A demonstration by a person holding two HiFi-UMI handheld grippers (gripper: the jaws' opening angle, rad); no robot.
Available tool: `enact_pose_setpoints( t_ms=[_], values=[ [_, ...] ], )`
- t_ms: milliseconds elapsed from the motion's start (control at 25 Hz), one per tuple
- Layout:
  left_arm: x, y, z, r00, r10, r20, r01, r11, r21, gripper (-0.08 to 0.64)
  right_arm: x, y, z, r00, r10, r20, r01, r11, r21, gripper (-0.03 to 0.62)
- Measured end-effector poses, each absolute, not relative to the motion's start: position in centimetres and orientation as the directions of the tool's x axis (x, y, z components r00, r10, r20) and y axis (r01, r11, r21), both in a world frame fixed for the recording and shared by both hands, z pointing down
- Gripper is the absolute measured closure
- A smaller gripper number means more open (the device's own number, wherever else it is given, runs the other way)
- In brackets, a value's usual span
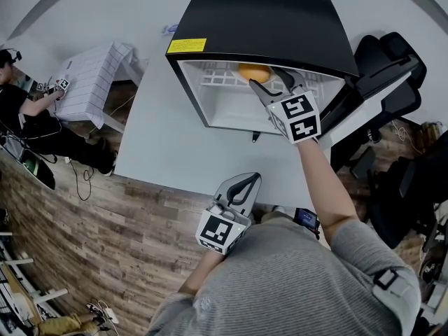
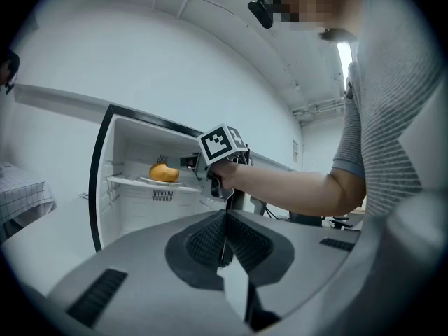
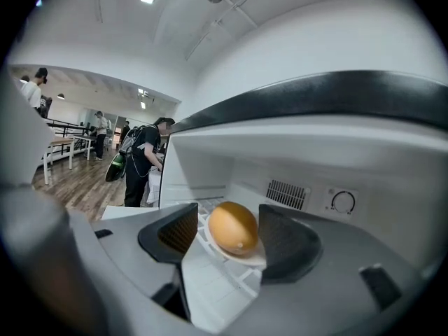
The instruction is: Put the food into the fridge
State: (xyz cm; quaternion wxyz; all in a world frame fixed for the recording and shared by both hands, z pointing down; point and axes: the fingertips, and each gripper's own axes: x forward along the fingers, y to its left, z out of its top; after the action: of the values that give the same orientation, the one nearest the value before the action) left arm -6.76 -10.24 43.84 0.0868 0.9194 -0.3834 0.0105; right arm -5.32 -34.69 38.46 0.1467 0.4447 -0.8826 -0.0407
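An orange, rounded piece of food (image 1: 254,71) (image 2: 163,172) (image 3: 233,227) lies on a small white plate (image 3: 245,257), which rests on the upper wire shelf (image 1: 217,79) of the open black mini fridge (image 1: 259,26). My right gripper (image 1: 274,84) (image 3: 224,233) reaches into the fridge mouth. It is open, one jaw on each side of the food, with a gap showing on the left side. Near the table's front edge my left gripper (image 1: 244,182) (image 2: 224,238) is held shut and empty, pointing at the fridge.
The fridge stands on a white table (image 1: 161,138). A small dark item (image 1: 255,137) lies in front of it. Black office chairs (image 1: 392,75) stand to the right. At the far left a person (image 1: 21,110) works at another white table (image 1: 91,79). Wooden floor surrounds the tables.
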Motion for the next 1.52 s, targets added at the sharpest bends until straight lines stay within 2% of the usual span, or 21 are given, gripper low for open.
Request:
enact_pose_setpoints(
  t_ms=[160, 320, 480, 560, 1520],
  values=[
    [-6.7, -10.1, 43.8, 0.707, -0.703, 0.083, -0.706, -0.692, 0.151, 0.552, -5.1, -34.0, 38.5, -0.565, -0.797, 0.216, -0.774, 0.602, 0.198, 0.319],
    [-6.5, -10.0, 43.7, 0.708, -0.701, 0.083, -0.704, -0.694, 0.148, 0.552, -4.5, -33.3, 38.5, -0.556, -0.808, 0.197, -0.783, 0.588, 0.203, 0.400],
    [-6.4, -9.9, 43.6, 0.711, -0.698, 0.083, -0.702, -0.698, 0.143, 0.552, -4.0, -32.5, 38.1, -0.555, -0.814, 0.169, -0.788, 0.580, 0.207, 0.533],
    [-6.2, -9.7, 43.6, 0.712, -0.697, 0.081, -0.701, -0.699, 0.142, 0.552, -3.8, -32.1, 38.0, -0.566, -0.809, 0.160, -0.785, 0.588, 0.195, 0.569],
    [-4.5, -9.0, 43.5, 0.729, -0.680, 0.083, -0.684, -0.719, 0.123, 0.552, -1.7, -23.4, 39.2, -0.643, -0.756, 0.118, -0.744, 0.654, 0.139, 0.580]
  ],
)
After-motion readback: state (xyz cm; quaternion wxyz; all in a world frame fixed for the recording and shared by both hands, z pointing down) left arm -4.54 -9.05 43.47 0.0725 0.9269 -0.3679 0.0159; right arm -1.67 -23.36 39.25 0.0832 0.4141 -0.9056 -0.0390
